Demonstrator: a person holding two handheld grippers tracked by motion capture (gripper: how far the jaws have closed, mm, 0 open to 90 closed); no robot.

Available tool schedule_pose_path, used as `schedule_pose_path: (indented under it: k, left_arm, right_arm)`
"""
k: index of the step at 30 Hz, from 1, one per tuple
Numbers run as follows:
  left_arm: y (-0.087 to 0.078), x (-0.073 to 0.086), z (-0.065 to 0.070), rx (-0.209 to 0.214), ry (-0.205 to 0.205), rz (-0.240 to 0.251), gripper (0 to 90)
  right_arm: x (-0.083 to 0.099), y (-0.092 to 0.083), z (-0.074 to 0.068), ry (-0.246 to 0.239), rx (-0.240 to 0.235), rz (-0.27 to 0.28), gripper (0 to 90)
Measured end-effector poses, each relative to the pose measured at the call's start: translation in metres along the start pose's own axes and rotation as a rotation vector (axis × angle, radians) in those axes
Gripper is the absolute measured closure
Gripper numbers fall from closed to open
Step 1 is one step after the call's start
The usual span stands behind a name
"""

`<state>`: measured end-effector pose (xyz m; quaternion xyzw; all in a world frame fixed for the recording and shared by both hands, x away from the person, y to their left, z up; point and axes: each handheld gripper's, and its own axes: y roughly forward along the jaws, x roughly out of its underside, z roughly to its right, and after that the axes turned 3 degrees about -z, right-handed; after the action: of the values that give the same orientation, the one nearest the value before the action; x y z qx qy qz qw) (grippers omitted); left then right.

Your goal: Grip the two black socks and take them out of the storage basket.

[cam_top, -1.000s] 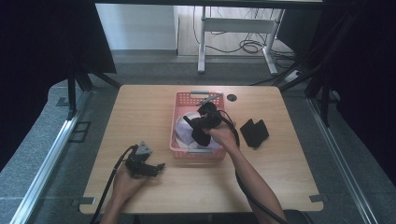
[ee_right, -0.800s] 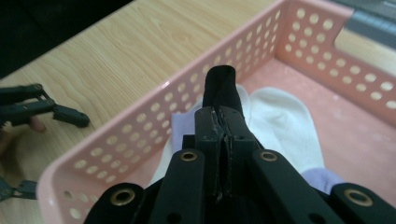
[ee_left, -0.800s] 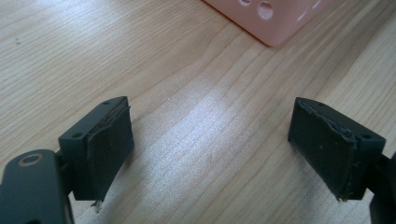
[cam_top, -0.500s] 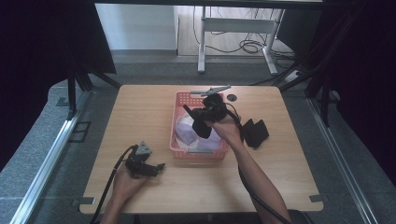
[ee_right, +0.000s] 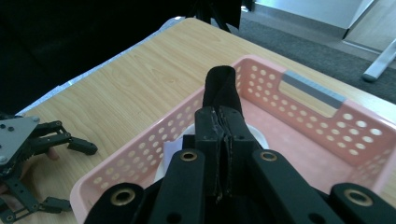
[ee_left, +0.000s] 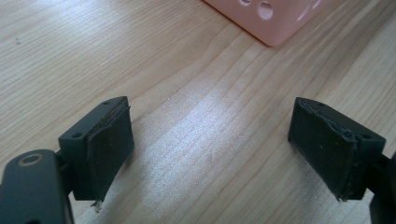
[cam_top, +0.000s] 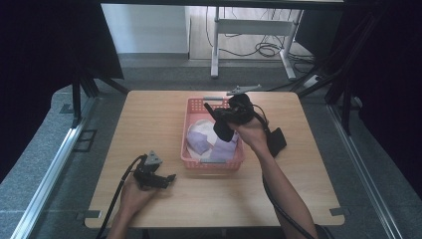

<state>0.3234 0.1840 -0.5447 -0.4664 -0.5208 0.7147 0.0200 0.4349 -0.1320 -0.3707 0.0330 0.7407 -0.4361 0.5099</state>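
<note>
My right gripper [cam_top: 219, 118] hangs above the pink basket [cam_top: 209, 163], shut on a black piece of cloth [cam_top: 223, 132] that dangles over the basket's inside. In the right gripper view the cloth [ee_right: 220, 87] sticks out past the closed jaws of that gripper [ee_right: 220, 117]. White and lavender cloths [cam_top: 201, 142] lie in the basket. My left gripper [cam_top: 167, 178] rests low on the table, left of the basket's near corner. In the left gripper view my left gripper [ee_left: 210, 144] stands open with bare wood between its pads.
Another black cloth [cam_top: 276, 141] lies on the table just right of the basket, behind my right forearm. A corner of the basket [ee_left: 275, 21] is just ahead of the left jaws. A grey label [ee_right: 314, 89] marks the basket's far rim. The wooden table [cam_top: 149, 114] is bare at left.
My right gripper has risen out of the basket with the black cloth and shifted slightly toward the far side. The left gripper has stayed put.
</note>
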Motion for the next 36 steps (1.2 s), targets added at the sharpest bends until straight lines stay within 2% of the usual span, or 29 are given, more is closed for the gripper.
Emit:
schedule_pose_path:
  k: [13,28,36]
  left_arm:
    - [0.000,0.000,0.000,0.000,-0.001,0.000,13.8]
    - [0.000,0.000,0.000,0.002,0.001,0.000,13.8]
    - [0.000,0.000,0.000,0.003,-0.001,0.000,13.8]
  right_arm:
    - [0.008,-0.035,0.023,0.036,0.080,0.028,86.9]
    - [0.033,-0.069,0.062,0.107,0.193,0.042,86.8]
    - [0.057,-0.088,0.088,0.173,0.264,0.048,86.8]
